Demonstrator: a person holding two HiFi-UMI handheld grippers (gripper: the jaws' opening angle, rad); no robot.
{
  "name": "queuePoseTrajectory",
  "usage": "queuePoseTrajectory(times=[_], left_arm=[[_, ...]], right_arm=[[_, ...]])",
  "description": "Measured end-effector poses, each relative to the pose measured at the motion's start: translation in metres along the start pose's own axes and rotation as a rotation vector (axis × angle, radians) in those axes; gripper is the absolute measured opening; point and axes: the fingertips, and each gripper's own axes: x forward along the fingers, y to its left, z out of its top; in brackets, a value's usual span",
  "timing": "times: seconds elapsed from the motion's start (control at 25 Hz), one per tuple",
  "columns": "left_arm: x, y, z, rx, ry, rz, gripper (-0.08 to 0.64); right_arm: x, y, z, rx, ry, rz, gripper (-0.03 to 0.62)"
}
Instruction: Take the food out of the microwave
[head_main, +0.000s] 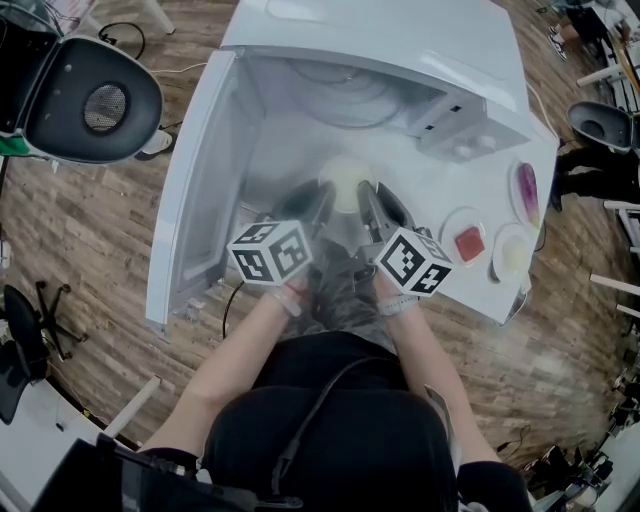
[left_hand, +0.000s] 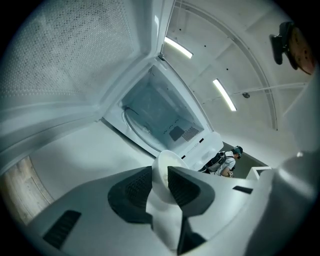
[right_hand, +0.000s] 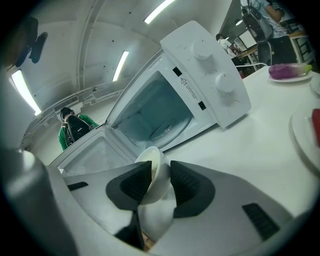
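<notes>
Small white round bowl with pale creamy contents, held clear of the oven cavity, just in front of its mouth, above the white bench. Left gripper at the bowl's 9 o'clock, jaws clenched on the rim, one pad inside the wall, one outside. Right gripper at the bowl's 3 o'clock, jaws likewise clamped over the rim, wall pinched between both dark ribbed pads. Bowl tilted in both gripper views, roughly level in head view. White boxy microwave at 12 o'clock of the bowl, two round knobs on its right-hand panel, glass turntable bare inside. White microwave door swung wide open at the bowl's 9 o'clock. At 3 o'clock on the bench, well apart from the bowl: small white plate with a red chunk, just beside it a white plate with pale food, and farther back, toward 2 o'clock, a white plate with a purple item. Black round-backed chair on the wood-plank floor at 10 o'clock. Both forearms of the person low in head view, at 6 o'clock.
</notes>
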Motion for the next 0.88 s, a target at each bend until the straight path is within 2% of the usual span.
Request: queuePoseTrajectory(times=[0.88], left_arm=[[-0.016,0.007,-0.045,-0.019,0.097,0.018,0.105]], right_arm=[[-0.025,-0.018,-0.042,0.069,0.049,-0.062,0.130]])
